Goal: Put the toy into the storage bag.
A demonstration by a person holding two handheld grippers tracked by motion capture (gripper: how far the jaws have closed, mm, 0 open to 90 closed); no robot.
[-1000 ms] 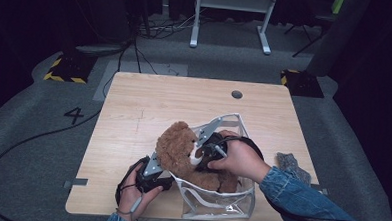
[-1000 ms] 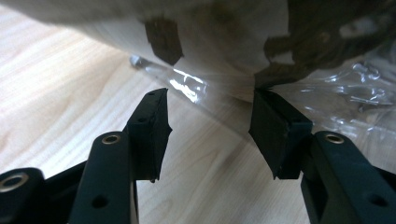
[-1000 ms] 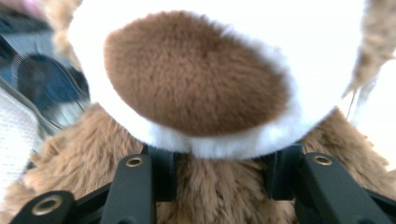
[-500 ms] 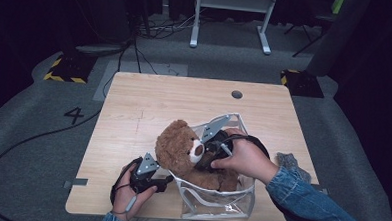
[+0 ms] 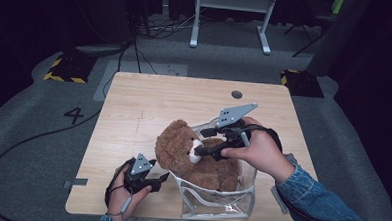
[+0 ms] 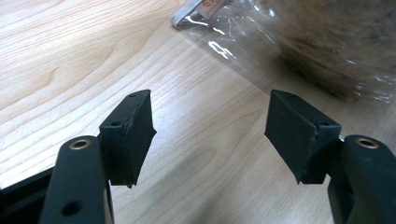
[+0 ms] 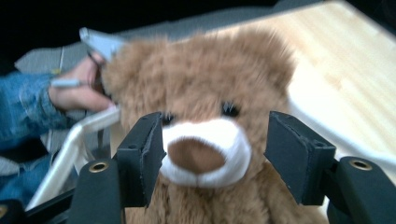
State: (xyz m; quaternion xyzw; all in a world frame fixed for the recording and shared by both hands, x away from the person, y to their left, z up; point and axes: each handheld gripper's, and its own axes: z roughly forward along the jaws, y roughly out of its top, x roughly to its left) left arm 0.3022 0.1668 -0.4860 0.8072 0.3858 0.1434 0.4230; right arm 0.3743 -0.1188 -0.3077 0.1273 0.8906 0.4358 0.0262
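Observation:
A brown teddy bear (image 5: 182, 150) sits in a clear plastic bag (image 5: 220, 204) at the front middle of the wooden table (image 5: 149, 103), with its head above the bag's rim. My right gripper (image 5: 198, 142) hovers at the bear's face. Its jaws have just been opening and now stand on either side of the white snout (image 7: 201, 154) without pressing on it. My left gripper (image 5: 163, 181) is low over the table just left of the bag. Its jaws have also just been opening, and between them is only bare wood (image 6: 210, 135). Bag film (image 6: 233, 42) and brown fur (image 6: 336, 42) lie beyond them.
A cable hole (image 5: 236, 94) is near the table's far edge. A grey crumpled thing (image 5: 291, 158) lies by the right edge behind the right hand. Beyond the table stand a white metal frame (image 5: 233, 17) and cables on the dark floor.
The right gripper has lifted from the bear's body up to its face and opened. The left gripper has drawn back slightly from the bear and bag, and its jaws have spread.

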